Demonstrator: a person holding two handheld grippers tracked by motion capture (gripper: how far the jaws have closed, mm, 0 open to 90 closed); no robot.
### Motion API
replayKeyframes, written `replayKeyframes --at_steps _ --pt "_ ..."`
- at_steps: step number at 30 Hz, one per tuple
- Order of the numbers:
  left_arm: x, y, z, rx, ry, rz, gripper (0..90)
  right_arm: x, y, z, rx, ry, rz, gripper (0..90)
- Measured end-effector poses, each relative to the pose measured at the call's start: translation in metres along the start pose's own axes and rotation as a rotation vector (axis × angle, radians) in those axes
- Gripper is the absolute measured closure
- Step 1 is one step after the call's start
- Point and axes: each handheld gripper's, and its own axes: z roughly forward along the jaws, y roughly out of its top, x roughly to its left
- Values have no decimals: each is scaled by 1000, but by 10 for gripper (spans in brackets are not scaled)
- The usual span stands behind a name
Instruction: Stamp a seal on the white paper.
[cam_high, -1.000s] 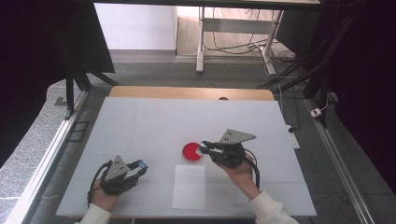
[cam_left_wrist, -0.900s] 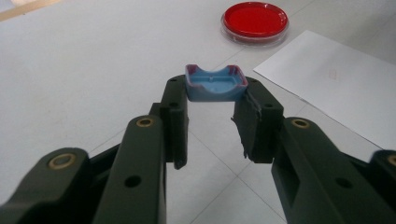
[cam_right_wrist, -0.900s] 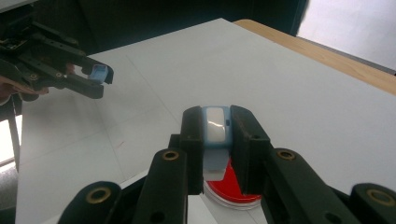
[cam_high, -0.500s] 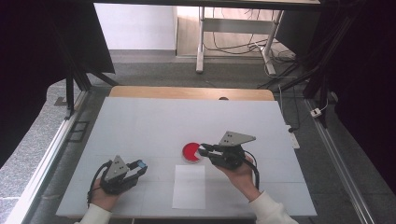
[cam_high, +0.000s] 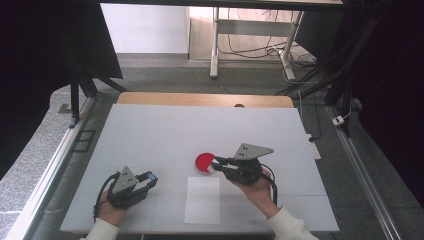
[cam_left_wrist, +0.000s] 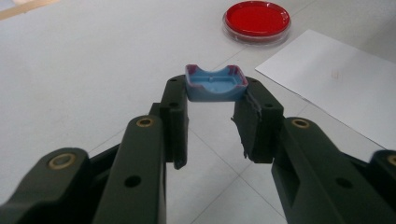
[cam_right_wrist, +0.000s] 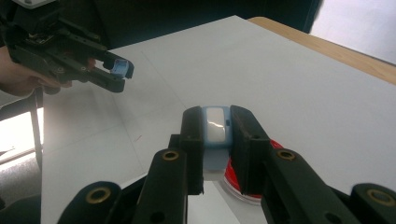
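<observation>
My left gripper (cam_left_wrist: 215, 95) is shut on a small blue cap-like piece (cam_left_wrist: 215, 83) with a reddish rim, held at the fingertips just above the table. In the high view that gripper (cam_high: 149, 178) sits near the front left of the table. My right gripper (cam_high: 216, 163) is shut on a pale blue block with a white face (cam_right_wrist: 215, 125). It hovers at the near edge of a round red dish (cam_high: 203, 162), which also lies under the jaws as a red dish (cam_right_wrist: 239, 183). The right gripper view catches the left gripper (cam_right_wrist: 116, 71) at upper left.
A white paper sheet (cam_high: 202, 199) lies flat between the two hands, just in front of the dish. The white table (cam_high: 165, 130) has a wooden strip (cam_high: 200, 99) along its far edge. Metal rails run along both sides.
</observation>
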Motion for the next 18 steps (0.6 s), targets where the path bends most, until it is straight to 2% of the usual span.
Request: replayKeyframes --at_steps 18 --pt "0 0 0 0 1 -3 649 16 -4 8 31 51 -23 751"
